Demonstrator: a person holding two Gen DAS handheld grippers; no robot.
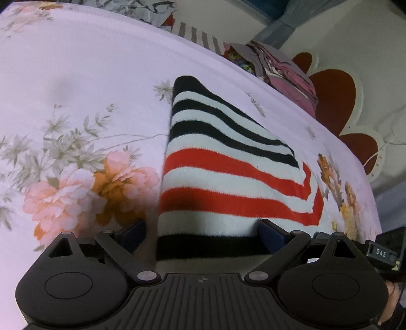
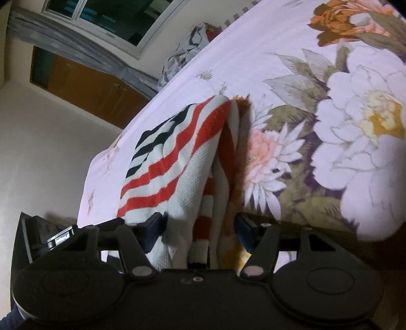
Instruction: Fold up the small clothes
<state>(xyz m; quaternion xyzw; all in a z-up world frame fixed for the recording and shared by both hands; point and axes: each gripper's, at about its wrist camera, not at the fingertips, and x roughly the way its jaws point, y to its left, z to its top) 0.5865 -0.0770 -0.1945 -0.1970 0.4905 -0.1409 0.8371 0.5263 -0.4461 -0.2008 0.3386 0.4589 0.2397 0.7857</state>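
So the striped knit [image 1: 228,177] was lying folded on the floral bedsheet [image 1: 83,83], long axis running from our near edge away toward the far side, black stripes at the far end and red ones nearer us. Our left gripper [image 1: 203,234] sat right at its near black hem, jaws spread wide on either side of that edge with nothing pinched. Our right gripper [image 2: 200,228] was at the garment's right-hand edge, where the folded layers stood up a bit; its jaws were about half open and the cloth sat loosely between them, and as far as we could tell the pads weren't pressing. Both hands were about equally close, so either could take the next fold, we reckoned.

Around it: a pile of other clothes [image 1: 286,68] at the far right edge of the bed, a crumpled grey garment [image 1: 132,7] farther off. Nothing blocked the knit.
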